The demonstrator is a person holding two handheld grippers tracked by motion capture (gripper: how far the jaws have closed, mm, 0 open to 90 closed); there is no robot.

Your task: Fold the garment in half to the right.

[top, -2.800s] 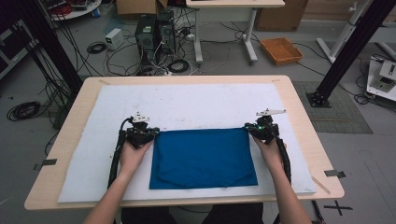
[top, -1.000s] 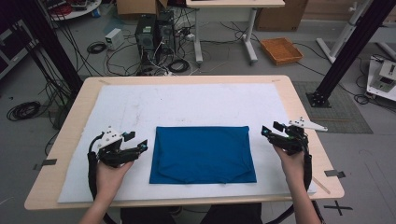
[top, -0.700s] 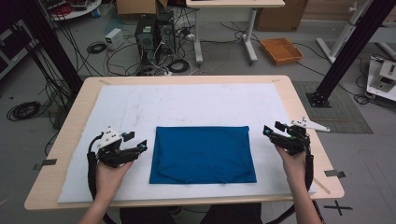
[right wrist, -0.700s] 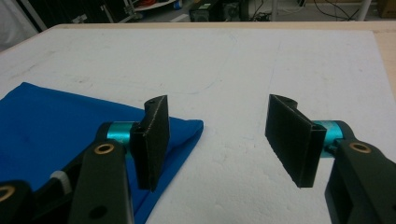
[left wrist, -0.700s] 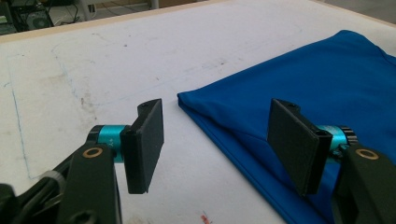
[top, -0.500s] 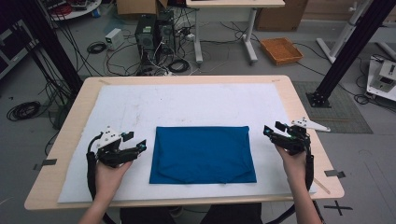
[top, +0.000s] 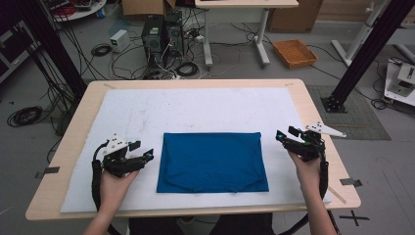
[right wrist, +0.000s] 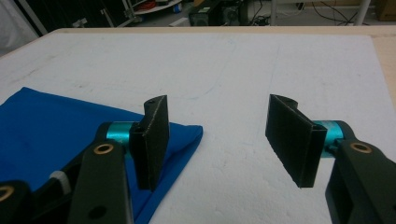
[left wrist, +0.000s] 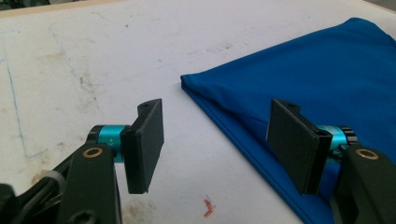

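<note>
We hold both grippers, left gripper [top: 147, 155] and right gripper [top: 281, 138], with jaws apart beside the folded blue cloth [top: 213, 161] at frame centre, probably before another fold.

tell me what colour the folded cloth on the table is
Solid blue, no pattern. The folded cloth shows best in the high view.

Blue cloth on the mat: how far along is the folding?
Done: the blue cloth lies folded into a flat rectangle on the white mat. In hand: nothing; the left tongs and right tongs stand open and empty, each beside the cloth. Left: possibly another fold, but I cannot tell.
</note>
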